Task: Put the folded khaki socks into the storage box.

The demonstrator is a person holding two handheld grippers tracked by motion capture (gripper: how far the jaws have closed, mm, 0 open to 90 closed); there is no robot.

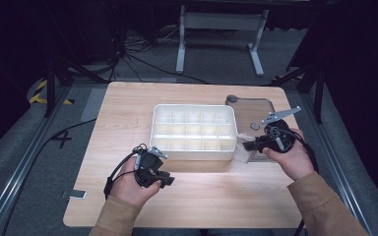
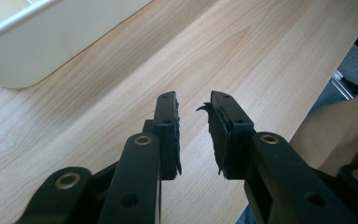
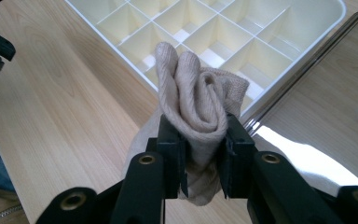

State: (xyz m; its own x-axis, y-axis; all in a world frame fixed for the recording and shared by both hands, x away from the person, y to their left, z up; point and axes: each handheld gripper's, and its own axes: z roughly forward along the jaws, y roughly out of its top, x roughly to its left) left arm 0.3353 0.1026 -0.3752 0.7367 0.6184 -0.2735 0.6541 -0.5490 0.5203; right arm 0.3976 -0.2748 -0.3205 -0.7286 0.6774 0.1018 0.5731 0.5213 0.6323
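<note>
Beige knitted sock (image 3: 196, 100), rolled up, clamped between my right gripper's (image 3: 203, 140) pads, near the table's (image 1: 128, 113) right edge, just off the front right corner of the white compartment tray (image 1: 193, 153). That tray sits mid-table, its cells bare where I can see them. Clear lid (image 1: 256, 110) lies flat beside the tray, toward the far right corner. My left gripper (image 2: 193, 135) hangs above bare wood near the front edge, jaws parted, nothing between them.
</note>
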